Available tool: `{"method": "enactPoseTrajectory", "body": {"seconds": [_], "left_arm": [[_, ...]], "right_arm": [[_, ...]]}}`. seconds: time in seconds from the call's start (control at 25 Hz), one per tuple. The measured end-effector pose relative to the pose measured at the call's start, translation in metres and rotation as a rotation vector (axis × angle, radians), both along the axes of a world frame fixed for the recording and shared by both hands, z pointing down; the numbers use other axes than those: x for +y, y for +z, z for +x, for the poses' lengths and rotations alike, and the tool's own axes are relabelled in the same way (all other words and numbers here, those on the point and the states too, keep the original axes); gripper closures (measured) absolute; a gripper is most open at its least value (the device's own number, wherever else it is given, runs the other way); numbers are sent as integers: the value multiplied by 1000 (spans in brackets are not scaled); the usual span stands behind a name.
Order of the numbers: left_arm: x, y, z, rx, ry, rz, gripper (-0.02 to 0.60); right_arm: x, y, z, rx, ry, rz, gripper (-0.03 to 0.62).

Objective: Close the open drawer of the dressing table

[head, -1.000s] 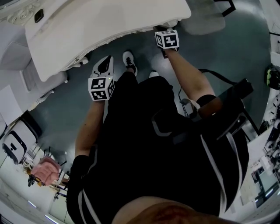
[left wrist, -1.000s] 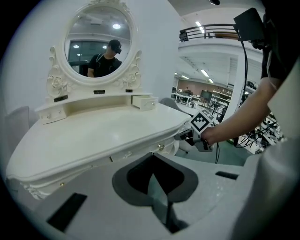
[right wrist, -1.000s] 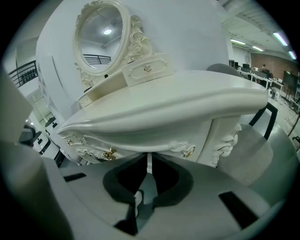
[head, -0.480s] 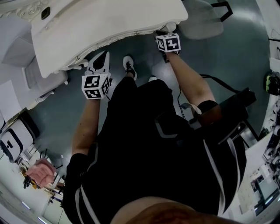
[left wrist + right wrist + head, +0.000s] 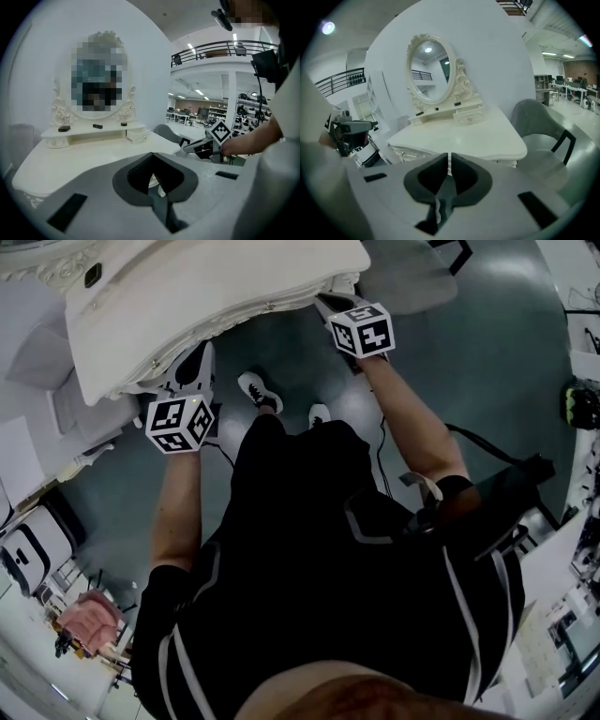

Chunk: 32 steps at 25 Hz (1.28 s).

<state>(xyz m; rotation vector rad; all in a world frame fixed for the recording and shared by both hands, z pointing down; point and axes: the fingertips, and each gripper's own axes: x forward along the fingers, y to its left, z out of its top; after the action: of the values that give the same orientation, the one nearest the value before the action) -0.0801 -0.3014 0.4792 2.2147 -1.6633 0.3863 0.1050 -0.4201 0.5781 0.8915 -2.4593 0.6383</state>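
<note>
The white dressing table (image 5: 206,296) fills the upper left of the head view, and its top hides the drawer front. From the right gripper view I see its top (image 5: 459,136), carved front edge (image 5: 408,152) and oval mirror (image 5: 431,70), but I cannot make out an open drawer. My left gripper (image 5: 192,367) is at the table's front edge, jaws shut and empty (image 5: 152,155). My right gripper (image 5: 333,306) reaches the front edge further right, jaws also shut on nothing (image 5: 449,161). Each gripper shows in the other's view: the right one (image 5: 206,145), the left one (image 5: 349,129).
A grey chair (image 5: 412,277) stands right of the table, also in the right gripper view (image 5: 539,126). The person's shoes (image 5: 255,390) are on the grey floor before the table. Small dark items (image 5: 97,126) and a little drawer box (image 5: 138,136) sit on the mirror shelf.
Both grippers have moved up to the table's front edge. The left one shifted left and away from the body; the right one rose slightly. The person has stepped closer.
</note>
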Motion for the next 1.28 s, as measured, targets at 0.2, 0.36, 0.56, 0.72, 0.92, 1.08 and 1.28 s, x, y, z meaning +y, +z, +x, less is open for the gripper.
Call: {"method": "enactPoseTrajectory", "body": {"seconds": [0.2, 0.36, 0.56, 0.72, 0.92, 1.08, 1.28], "left_arm": [[7, -47, 4, 111, -7, 32, 577], [10, -88, -2, 102, 32, 113, 577], [12, -120, -18, 63, 46, 174, 577], [18, -147, -33, 62, 89, 214, 577], [24, -175, -57, 64, 123, 265, 577], [28, -193, -73, -22, 90, 312, 578], [34, -214, -90, 3, 45, 362, 578]], "right_arm": [[13, -82, 7, -37, -39, 120, 588], [21, -142, 4, -76, -46, 193, 589], [33, -208, -7, -133, -20, 275, 589], [50, -252, -22, -138, 18, 337, 589], [73, -285, -44, -131, 41, 391, 589], [85, -299, -49, -105, 74, 417, 589], [98, -315, -56, -92, 94, 462, 589]]}}
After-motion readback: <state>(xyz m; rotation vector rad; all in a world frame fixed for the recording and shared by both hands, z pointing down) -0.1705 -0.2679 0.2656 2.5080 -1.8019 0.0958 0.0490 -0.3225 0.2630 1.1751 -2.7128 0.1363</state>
